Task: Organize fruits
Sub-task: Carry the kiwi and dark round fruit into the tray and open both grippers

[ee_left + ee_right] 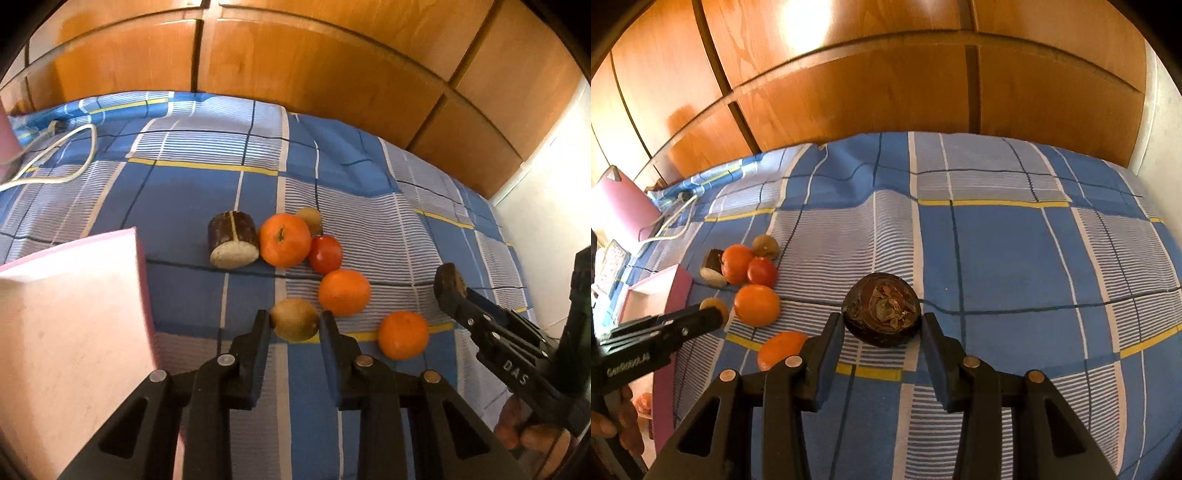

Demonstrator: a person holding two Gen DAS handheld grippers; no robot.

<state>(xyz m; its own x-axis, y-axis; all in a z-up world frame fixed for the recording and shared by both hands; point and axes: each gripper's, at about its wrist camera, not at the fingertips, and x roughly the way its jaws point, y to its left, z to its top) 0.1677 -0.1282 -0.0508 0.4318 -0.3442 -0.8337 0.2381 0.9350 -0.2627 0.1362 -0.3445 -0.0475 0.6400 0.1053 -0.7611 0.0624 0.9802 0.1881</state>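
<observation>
Left wrist: checked blue bedsheet (pixel 192 192) meets wooden wardrobe (pixel 295 62).

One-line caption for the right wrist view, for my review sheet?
Right tongs grip a dark round fruit above the blue checked bedsheet; left tongs close around a kiwi.

White letters "DAS" stand on the black arm of the right hand-held gripper (pixel 448 284). The white lettering on the left hand-held gripper (pixel 714 314) is too blurred to read.
</observation>
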